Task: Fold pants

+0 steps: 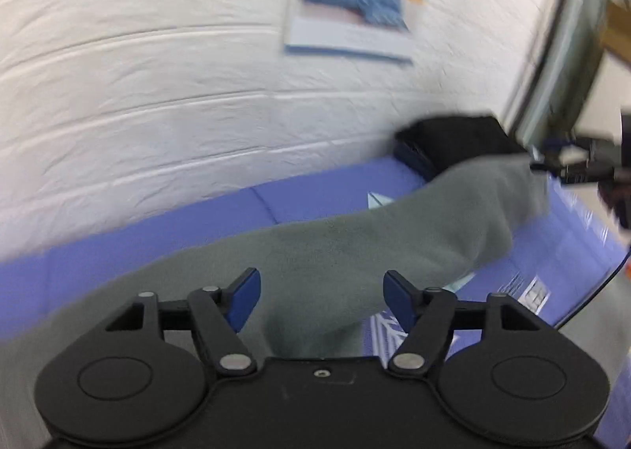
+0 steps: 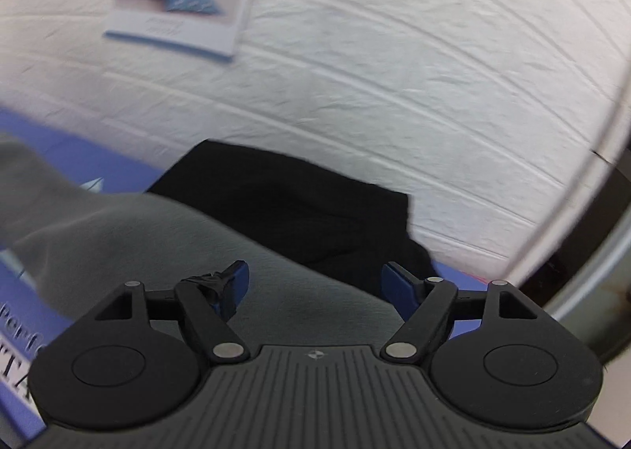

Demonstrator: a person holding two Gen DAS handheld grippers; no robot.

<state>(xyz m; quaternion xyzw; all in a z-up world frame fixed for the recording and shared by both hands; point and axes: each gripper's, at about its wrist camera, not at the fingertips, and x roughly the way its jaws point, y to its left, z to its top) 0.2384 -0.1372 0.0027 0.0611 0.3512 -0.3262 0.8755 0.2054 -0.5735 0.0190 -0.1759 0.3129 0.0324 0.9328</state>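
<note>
Both the left gripper (image 1: 321, 301) and right gripper (image 2: 315, 291) gape wide over grey pants (image 1: 355, 244) on a blue surface (image 1: 307, 192) beside a white brick wall (image 1: 157, 94).

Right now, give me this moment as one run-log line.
step: fold pants | left claw: open over grey pants | right claw: open over same pants | pants: on blue sheet, not gripped | black folded garment: behind

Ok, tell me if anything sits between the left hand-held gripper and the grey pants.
Nothing visible does. The left hand-held gripper is open directly over the grey pants; the black folded garment lies beyond them, by the wall.
</note>
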